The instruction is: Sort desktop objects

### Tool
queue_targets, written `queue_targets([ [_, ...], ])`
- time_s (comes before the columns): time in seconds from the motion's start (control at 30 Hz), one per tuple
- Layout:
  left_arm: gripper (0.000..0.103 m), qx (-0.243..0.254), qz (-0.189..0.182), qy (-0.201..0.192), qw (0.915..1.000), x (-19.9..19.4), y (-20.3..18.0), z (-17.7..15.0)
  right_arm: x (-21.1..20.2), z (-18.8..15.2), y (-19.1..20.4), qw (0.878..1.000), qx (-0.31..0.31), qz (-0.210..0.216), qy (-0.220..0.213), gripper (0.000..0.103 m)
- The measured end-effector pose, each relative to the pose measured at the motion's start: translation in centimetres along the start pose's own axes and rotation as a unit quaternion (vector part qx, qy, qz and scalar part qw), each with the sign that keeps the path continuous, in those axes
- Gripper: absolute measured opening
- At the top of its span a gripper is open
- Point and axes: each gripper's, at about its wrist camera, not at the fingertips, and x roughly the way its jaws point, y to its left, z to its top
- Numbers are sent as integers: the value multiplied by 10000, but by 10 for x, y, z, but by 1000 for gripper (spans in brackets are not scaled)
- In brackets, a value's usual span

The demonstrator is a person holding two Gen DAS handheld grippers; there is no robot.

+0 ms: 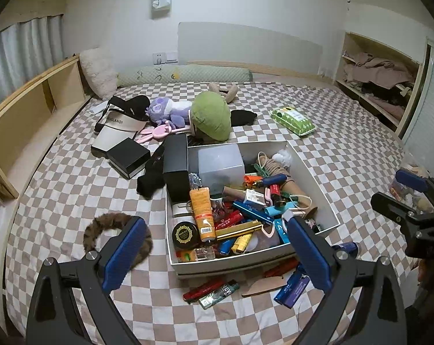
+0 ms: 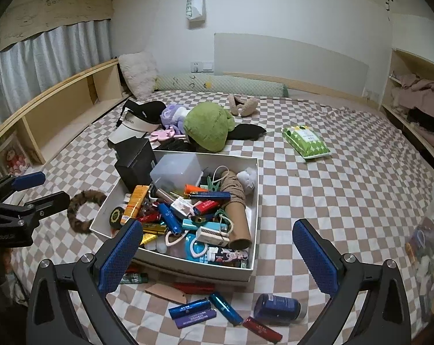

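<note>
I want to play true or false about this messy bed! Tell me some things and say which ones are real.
1. The white box is full of small things. True.
2. The left gripper is holding an orange tube. False: its fingers are spread wide with nothing between them; the orange tube lies in the box.
3. A green wipes pack lies on the checkered bedspread, outside the box. True.
4. The furry brown ring is inside the box. False: it lies on the bedspread beside the box.
5. The right gripper is open. True.
</note>
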Motion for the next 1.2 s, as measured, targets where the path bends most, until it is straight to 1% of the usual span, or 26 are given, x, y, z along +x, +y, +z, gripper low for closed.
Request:
queue_targets([
  [0.3,99,-80,36,-13,10000,-1,4,0,1,-2,-1,10000,-12,-44,45,103],
  [0.7,99,-26,40,43,10000,2,2,-1,3,-2,0,10000,-17,-30,83,103],
  [1.0,99,-92,-52,56,9999,2,3,-2,6,-3,3,9999,-53,11,94,103],
  [1.2,99,-32,-58,18,10000,1,2,-3,7,-4,3,9999,-55,12,111,103],
])
